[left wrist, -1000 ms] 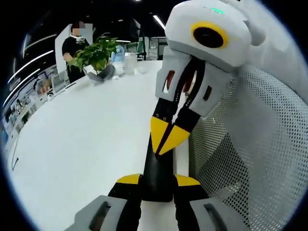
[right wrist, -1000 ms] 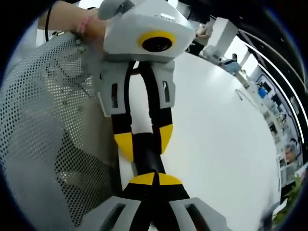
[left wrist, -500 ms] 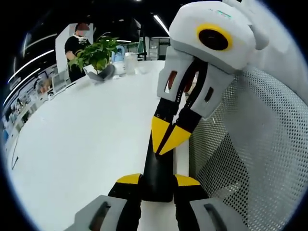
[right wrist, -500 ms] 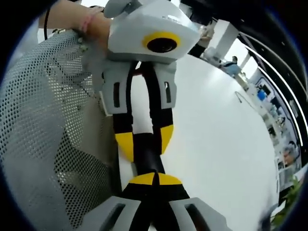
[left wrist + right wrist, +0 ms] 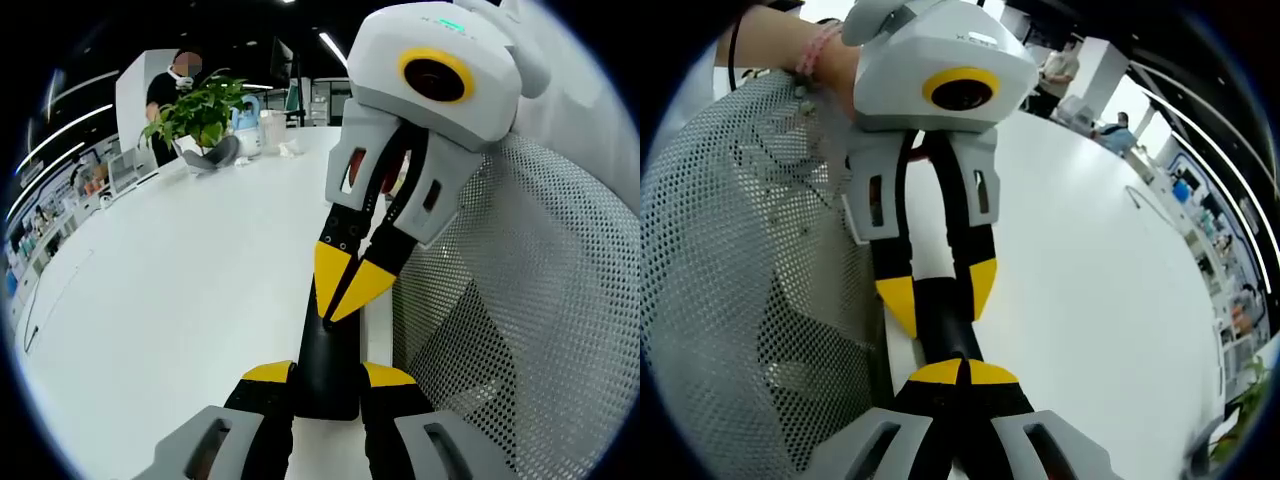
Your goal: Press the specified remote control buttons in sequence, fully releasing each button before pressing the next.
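left gripper view: slim black remote control [image 5: 328, 360] is gripped lengthwise by the left tool [image 5: 328, 375]; right tool [image 5: 345, 290], jaws pressed together, is seen on its top, over the white bench [image 5: 170, 300].

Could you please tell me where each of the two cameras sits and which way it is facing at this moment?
Left gripper view: rides the left gripper, which clamps the black remote; it faces the right gripper touching the remote.
Right gripper view: rides the right gripper, facing the left gripper and a wrist.
Shared: both grippers, remote, white table, mesh chair back.
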### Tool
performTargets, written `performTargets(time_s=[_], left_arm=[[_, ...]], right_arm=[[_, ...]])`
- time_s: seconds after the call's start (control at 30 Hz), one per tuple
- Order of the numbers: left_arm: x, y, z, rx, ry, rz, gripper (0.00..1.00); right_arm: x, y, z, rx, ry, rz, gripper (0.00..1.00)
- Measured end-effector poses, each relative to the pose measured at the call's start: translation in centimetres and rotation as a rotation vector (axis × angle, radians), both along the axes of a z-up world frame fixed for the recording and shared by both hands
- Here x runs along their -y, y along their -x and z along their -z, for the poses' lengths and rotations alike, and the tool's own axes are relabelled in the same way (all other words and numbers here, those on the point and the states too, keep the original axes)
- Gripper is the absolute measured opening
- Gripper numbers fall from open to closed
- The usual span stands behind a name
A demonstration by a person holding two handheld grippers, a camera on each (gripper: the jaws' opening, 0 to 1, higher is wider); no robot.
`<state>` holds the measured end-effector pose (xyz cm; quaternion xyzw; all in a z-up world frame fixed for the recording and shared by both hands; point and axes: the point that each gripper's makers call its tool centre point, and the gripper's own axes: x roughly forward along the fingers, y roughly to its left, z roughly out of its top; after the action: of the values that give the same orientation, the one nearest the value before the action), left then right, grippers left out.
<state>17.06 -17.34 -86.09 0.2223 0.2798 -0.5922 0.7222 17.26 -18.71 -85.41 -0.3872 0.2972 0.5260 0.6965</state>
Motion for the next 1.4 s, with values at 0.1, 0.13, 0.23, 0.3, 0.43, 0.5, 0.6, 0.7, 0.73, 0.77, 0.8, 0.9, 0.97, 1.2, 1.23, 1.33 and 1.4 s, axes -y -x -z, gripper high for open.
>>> performTargets(time_s=[0.1, 0.13, 0.23, 0.3, 0.43, 0.5, 0.6, 0.7, 0.73, 0.77, 0.8, 0.9, 0.97, 1.2, 1.23, 1.33, 1.4], left_arm=[[0.03, 0.01, -0.03, 0.000, -0.001, 0.001, 0.25], [0.04, 0.01, -0.04, 0.000, 0.000, 0.001, 0.25], [0.04, -0.02, 0.00, 0.000, -0.001, 0.002, 0.25], [0.07, -0.02, 0.01, 0.001, 0.000, 0.005, 0.25], [0.18, 0.00, 0.01, 0.001, -0.002, 0.008, 0.25], [0.20, 0.02, 0.02, 0.001, -0.001, 0.009, 0.25], [0.21, 0.00, 0.06, 0.000, -0.002, 0.010, 0.25], [0.23, 0.01, 0.03, 0.001, -0.001, 0.011, 0.25], [0.23, 0.01, 0.03, 0.000, -0.002, 0.011, 0.25], [0.21, 0.01, 0.06, 0.000, -0.002, 0.012, 0.25], [0.21, 0.01, 0.06, 0.000, -0.002, 0.012, 0.25], [0.22, 0.02, 0.04, 0.000, -0.002, 0.012, 0.25], [0.23, 0.01, 0.05, 0.000, -0.003, 0.012, 0.25], [0.22, 0.01, 0.01, -0.001, 0.000, 0.014, 0.25], [0.22, 0.02, 0.02, 0.000, 0.000, 0.014, 0.25], [0.21, 0.03, 0.00, 0.000, 0.000, 0.015, 0.25], [0.20, 0.03, 0.01, -0.001, 0.000, 0.016, 0.25]], right_arm=[[0.01, 0.00, -0.03, 0.004, 0.003, -0.007, 0.00], [0.02, 0.00, -0.01, 0.005, 0.005, -0.006, 0.00], [0.02, 0.01, -0.08, 0.023, 0.019, -0.023, 0.00], [-0.11, 0.06, -0.21, 0.035, 0.020, -0.036, 0.00], [-0.71, 0.36, -0.41, 0.026, 0.003, -0.050, 0.00], [-0.53, 0.42, 0.00, 0.031, 0.017, -0.054, 0.00], [-0.36, 0.34, -0.06, 0.022, 0.022, -0.045, 0.00], [-0.37, 0.37, -0.10, 0.011, 0.012, -0.036, 0.00], [-0.37, 0.39, -0.05, 0.012, 0.012, -0.035, 0.00], [-0.37, 0.38, -0.07, 0.012, 0.012, -0.033, 0.00], [-0.35, 0.34, -0.07, 0.011, 0.012, -0.027, 0.00], [-0.20, 0.09, -0.04, 0.015, 0.014, -0.017, 0.00], [-0.22, 0.12, -0.02, 0.007, 0.007, -0.011, 0.00], [-0.18, 0.20, -0.01, -0.003, 0.004, -0.002, 0.00], [-0.17, 0.20, -0.02, -0.007, 0.002, -0.001, 0.00], [-0.20, 0.16, -0.02, -0.030, -0.011, 0.017, 0.00], [-0.22, 0.06, 0.01, -0.057, -0.016, 0.035, 0.00]])
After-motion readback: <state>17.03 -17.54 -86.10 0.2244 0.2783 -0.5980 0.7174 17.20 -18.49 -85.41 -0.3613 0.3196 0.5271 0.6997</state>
